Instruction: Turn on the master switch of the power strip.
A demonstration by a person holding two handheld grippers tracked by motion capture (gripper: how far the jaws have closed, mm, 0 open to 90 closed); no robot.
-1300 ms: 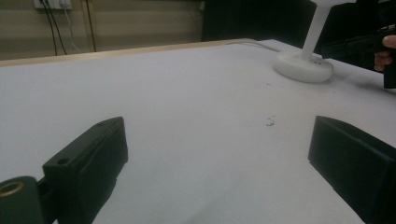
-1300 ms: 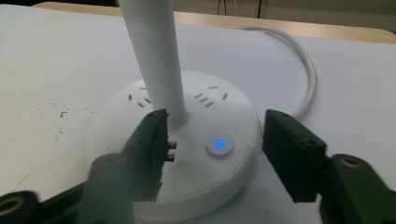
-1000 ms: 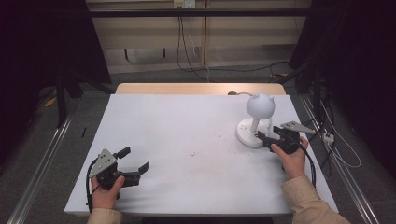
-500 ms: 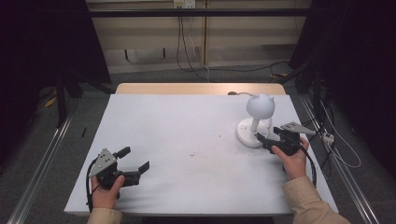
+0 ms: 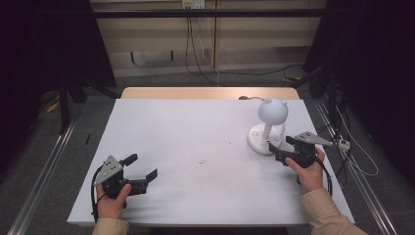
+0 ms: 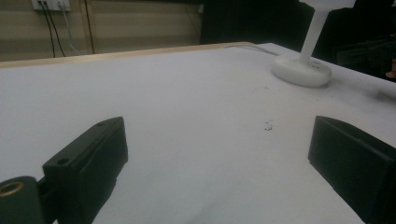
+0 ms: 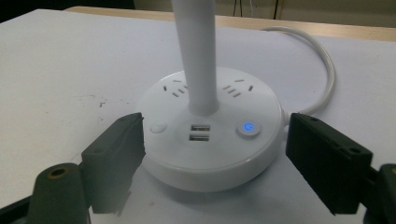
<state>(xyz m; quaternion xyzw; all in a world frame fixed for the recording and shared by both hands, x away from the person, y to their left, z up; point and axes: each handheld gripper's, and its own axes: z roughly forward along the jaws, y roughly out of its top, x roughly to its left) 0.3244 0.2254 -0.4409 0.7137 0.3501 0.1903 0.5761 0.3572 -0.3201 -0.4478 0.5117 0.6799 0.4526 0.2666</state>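
Bare white surface (image 5: 195,142) from centre out to nine o'clock, white lamp (image 5: 268,128) upright at two o'clock, its cord (image 7: 327,70) curling behind, right hand-held gripper (image 5: 280,148) straddling the lamp's base

No readable text or brand. One sign: blue-lit power symbol on round button (image 7: 248,127), lamp base (image 7: 210,154), between right gripper (image 7: 212,158) jaws.
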